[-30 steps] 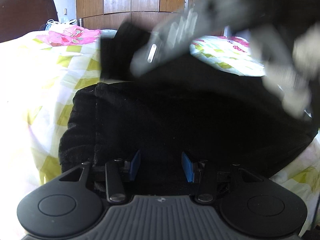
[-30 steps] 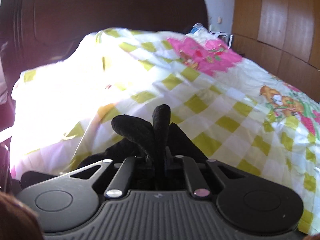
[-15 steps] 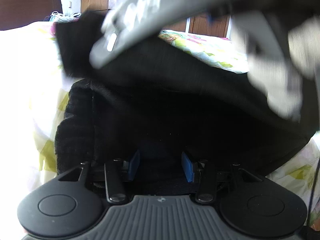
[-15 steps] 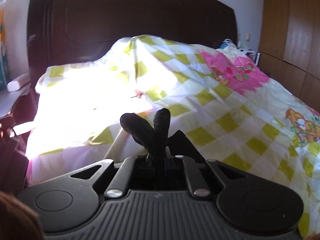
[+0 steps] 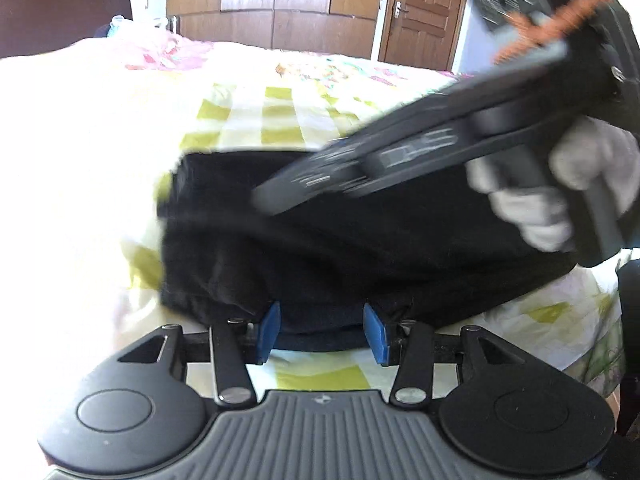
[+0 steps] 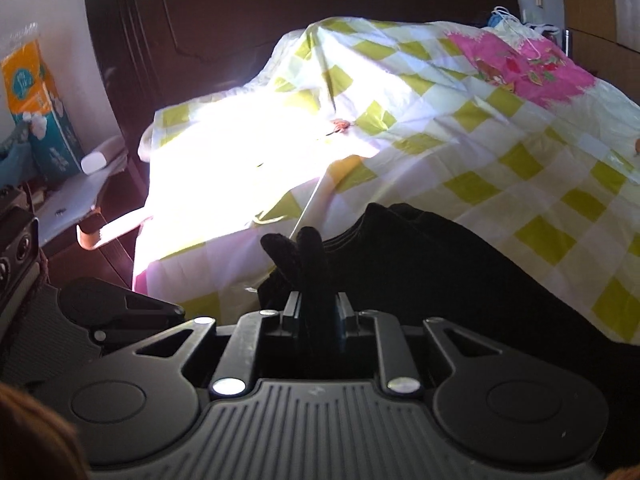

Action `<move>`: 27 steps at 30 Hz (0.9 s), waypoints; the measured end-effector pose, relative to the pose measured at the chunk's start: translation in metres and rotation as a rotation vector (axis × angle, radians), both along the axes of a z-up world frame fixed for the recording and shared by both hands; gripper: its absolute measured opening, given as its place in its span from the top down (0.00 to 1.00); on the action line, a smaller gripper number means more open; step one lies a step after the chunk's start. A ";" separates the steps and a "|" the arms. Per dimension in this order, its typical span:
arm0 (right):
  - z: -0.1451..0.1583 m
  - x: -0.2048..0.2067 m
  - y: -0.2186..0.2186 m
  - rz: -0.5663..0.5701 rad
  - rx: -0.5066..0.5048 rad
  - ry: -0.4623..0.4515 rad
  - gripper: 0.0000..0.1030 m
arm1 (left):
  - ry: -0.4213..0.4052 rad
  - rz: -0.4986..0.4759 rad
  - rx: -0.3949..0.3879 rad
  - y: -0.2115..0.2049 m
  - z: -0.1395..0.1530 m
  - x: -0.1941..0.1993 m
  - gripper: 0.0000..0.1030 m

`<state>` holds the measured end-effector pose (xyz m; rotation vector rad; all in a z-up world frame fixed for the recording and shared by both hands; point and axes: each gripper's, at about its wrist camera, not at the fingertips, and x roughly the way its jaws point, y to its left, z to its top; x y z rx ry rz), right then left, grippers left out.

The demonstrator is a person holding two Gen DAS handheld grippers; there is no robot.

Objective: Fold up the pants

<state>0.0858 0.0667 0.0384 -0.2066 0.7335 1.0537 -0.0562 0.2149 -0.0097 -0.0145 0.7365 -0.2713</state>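
Observation:
The black pants (image 5: 340, 248) lie folded in a thick bundle on the checked bedspread (image 5: 256, 116). My left gripper (image 5: 322, 334) is open, its blue pads (image 5: 269, 330) on either side of the bundle's near edge. My right gripper (image 6: 316, 312) is shut on a pinch of the black pants (image 6: 440, 276), which sticks up between its fingers. In the left wrist view the right gripper (image 5: 420, 160) is blurred, held by a gloved hand over the pants' top layer.
The bed has a dark wooden headboard (image 6: 280, 20). A bedside table (image 6: 76, 200) with a tissue pack (image 6: 36, 108) stands left of it. Wooden wardrobes (image 5: 272, 4) and a door (image 5: 424, 12) line the far wall.
My right gripper has carried the pants' top layer across and down over the bundle. The left gripper has pulled back to the bundle's near edge, still open.

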 end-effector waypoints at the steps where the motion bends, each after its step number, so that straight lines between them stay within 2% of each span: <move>1: 0.007 -0.003 -0.014 -0.027 0.010 -0.004 0.82 | -0.015 0.001 0.008 0.000 0.007 -0.002 0.45; 3: 0.018 -0.001 -0.051 -0.128 0.004 -0.008 0.82 | -0.066 0.002 0.016 -0.003 0.022 0.000 0.45; 5: 0.022 0.007 -0.091 -0.258 -0.025 -0.006 0.82 | -0.122 -0.008 -0.008 -0.008 0.033 0.011 0.44; 8: 0.017 0.019 -0.157 -0.479 -0.080 0.022 0.80 | -0.186 -0.024 -0.009 -0.027 0.035 0.039 0.44; 10: 0.008 0.024 -0.199 -0.615 -0.100 0.043 0.79 | -0.159 -0.046 -0.005 -0.039 0.022 0.065 0.43; 12: -0.004 0.030 -0.232 -0.725 -0.098 0.062 0.79 | -0.070 -0.047 0.046 -0.051 -0.002 0.093 0.43; 13: -0.010 0.034 -0.244 -0.749 -0.078 0.089 0.82 | -0.008 -0.067 0.073 -0.055 -0.019 0.103 0.43; 15: -0.023 0.048 -0.256 -0.773 -0.069 0.158 0.83 | 0.020 -0.078 0.129 -0.064 -0.041 0.109 0.43; 17: -0.029 0.052 -0.267 -0.782 0.004 0.205 0.80 | 0.020 -0.081 0.172 -0.075 -0.030 0.104 0.43; 21: -0.032 0.042 -0.298 -0.780 0.141 0.284 0.74 | -0.007 -0.105 0.175 -0.092 0.001 0.098 0.43; 24: -0.037 0.038 -0.322 -0.773 0.218 0.346 0.60 | -0.013 -0.140 0.183 -0.108 0.006 0.103 0.43; 27: -0.055 0.044 -0.323 -0.700 0.225 0.440 0.56 | 0.009 -0.163 0.193 -0.122 0.002 0.113 0.43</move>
